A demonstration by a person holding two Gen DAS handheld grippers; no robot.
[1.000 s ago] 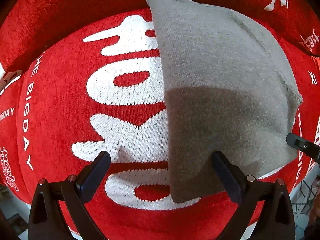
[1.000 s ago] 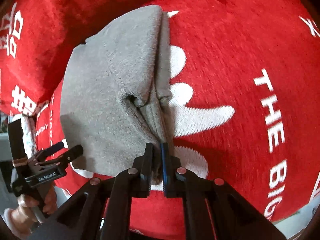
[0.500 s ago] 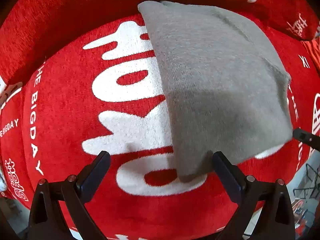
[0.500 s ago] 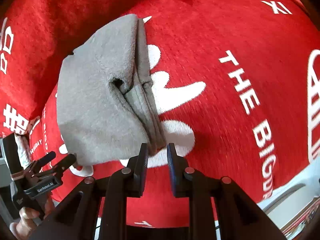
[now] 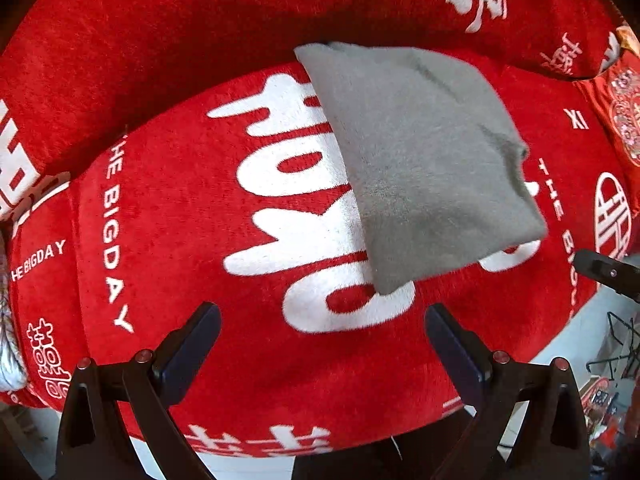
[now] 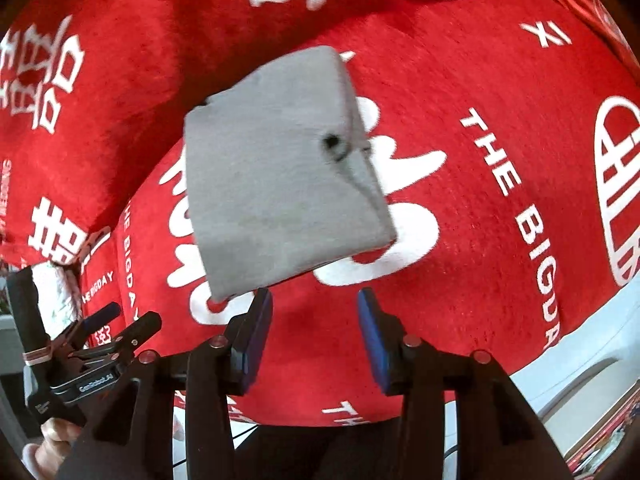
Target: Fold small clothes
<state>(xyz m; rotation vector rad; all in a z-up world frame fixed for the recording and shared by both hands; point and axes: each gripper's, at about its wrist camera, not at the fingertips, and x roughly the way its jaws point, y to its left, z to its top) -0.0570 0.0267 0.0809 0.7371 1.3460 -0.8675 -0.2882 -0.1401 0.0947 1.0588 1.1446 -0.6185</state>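
Observation:
A small grey knit garment (image 5: 420, 160) lies folded into a compact rectangle on the red cloth, also seen in the right wrist view (image 6: 280, 184). My left gripper (image 5: 322, 340) is open and empty, a little short of the garment's near corner. My right gripper (image 6: 314, 320) is open and empty, just in front of the garment's near edge. The left gripper (image 6: 120, 322) shows at the lower left of the right wrist view, and a right fingertip (image 5: 604, 270) pokes in at the right edge of the left wrist view.
The red cloth (image 5: 180, 220) with white lettering and characters covers the cushion-like surface and its raised back (image 5: 200, 20). The surface's front edge drops to a pale floor (image 6: 580, 380). Clutter sits at the lower right (image 5: 608, 380).
My right gripper let go of the garment's folded edge, opened wide and drew back. My left gripper also pulled back. The garment now lies flat and free.

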